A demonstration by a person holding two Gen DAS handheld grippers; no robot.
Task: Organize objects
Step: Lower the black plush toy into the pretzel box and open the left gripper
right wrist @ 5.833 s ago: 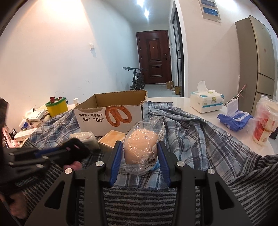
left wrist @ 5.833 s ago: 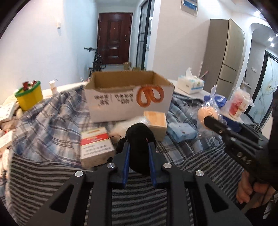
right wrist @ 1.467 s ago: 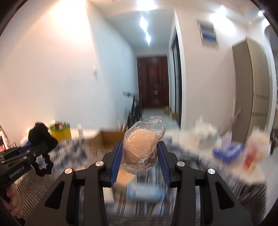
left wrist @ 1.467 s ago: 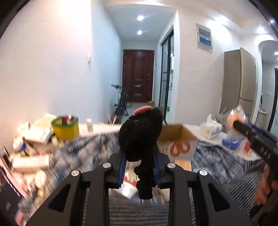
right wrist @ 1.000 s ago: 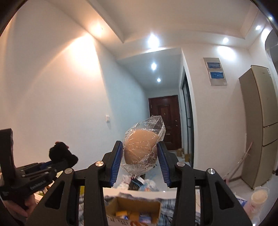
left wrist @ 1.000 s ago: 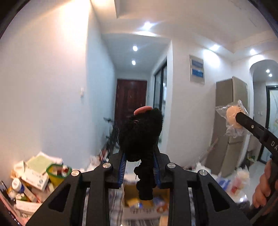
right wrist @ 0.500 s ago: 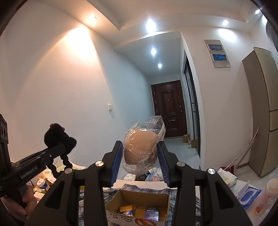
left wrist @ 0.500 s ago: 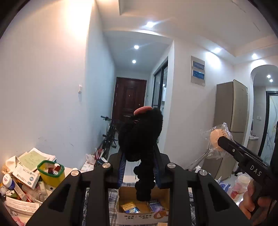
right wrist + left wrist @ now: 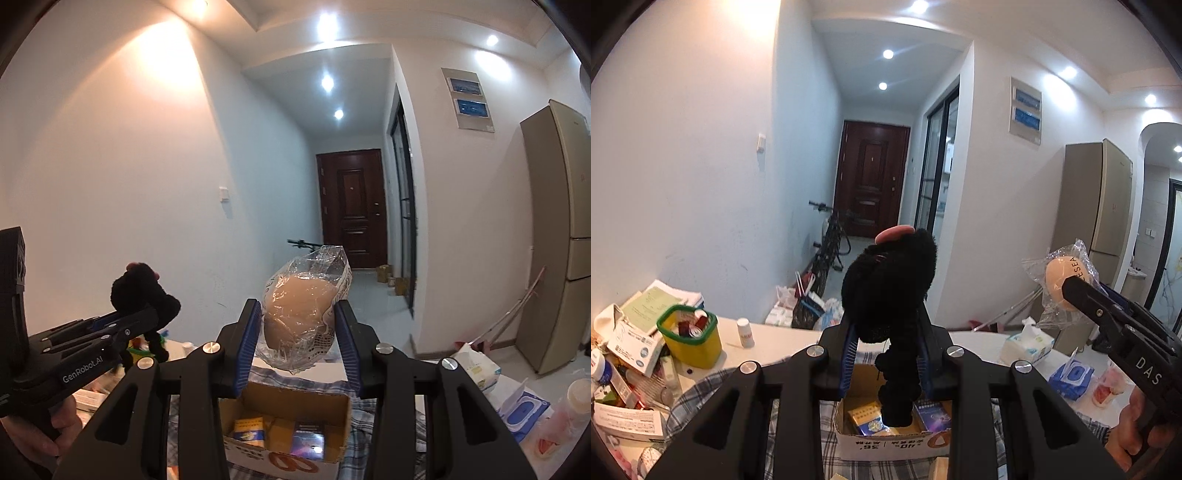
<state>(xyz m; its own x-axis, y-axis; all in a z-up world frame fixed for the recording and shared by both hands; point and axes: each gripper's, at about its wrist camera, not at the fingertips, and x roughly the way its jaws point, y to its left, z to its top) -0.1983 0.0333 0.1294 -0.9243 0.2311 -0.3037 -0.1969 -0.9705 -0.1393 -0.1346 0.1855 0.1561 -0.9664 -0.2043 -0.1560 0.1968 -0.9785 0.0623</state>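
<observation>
My left gripper (image 9: 886,350) is shut on a black fluffy toy (image 9: 890,288) with a pink patch on top and a knobbly tail that hangs over the open cardboard box (image 9: 890,439). My right gripper (image 9: 299,343) is shut on a beige bun in a clear plastic bag (image 9: 303,306), held above the same cardboard box (image 9: 284,432). Several small packets lie inside the box. In the left wrist view the right gripper (image 9: 1067,286) and its bagged bun (image 9: 1058,275) show at the right. In the right wrist view the left gripper (image 9: 147,317) and the toy (image 9: 136,288) show at the left.
The box stands on a plaid cloth (image 9: 701,391) over a table. A yellow tub with a green rim (image 9: 690,339), papers and small boxes crowd the left. A tissue pack (image 9: 1027,341), a blue wipes pack (image 9: 524,410) and a bagged cup (image 9: 576,402) lie at the right.
Both grippers have come down and tipped toward the table, each still holding its object. The box and table now fill more of the lower part of both views.
</observation>
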